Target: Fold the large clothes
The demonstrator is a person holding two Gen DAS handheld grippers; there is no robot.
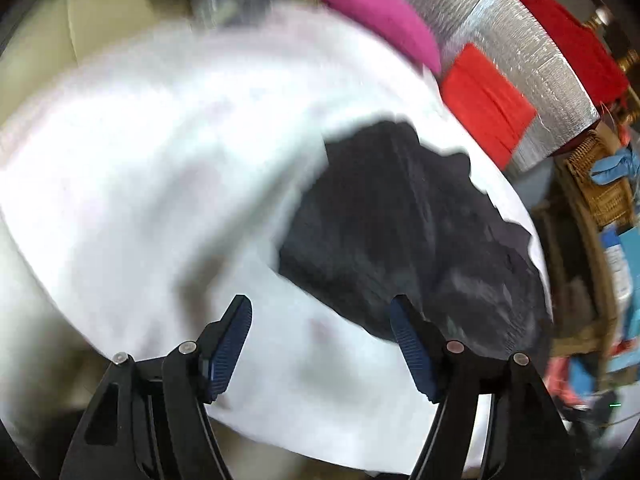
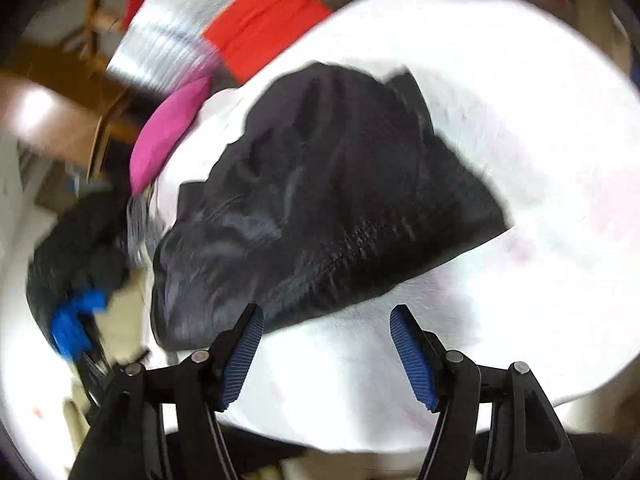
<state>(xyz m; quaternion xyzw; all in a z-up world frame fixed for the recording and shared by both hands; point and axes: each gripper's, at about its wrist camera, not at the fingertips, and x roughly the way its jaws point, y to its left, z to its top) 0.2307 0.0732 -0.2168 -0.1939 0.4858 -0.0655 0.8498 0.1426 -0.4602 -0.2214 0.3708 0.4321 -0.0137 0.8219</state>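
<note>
Black garment (image 1: 404, 236) lies crumpled, centre-right of left view, centre of right view, on white cover (image 1: 160, 160); left claw (image 1: 320, 344) spread, holding nothing; right claw (image 2: 326, 350) spread, holding nothing; both frames blurred. Risk: a claw pinches the white cover along with the bunched cloth. Pink cushion (image 2: 168, 132), red cloth (image 2: 268, 16) upper left; dark pile (image 2: 80, 240) crowds left edge.

A white-covered surface (image 2: 520, 128) carries 1 crumpled black garment (image 2: 320, 192) — a pink cushion (image 2: 168, 132) at its edge.
</note>
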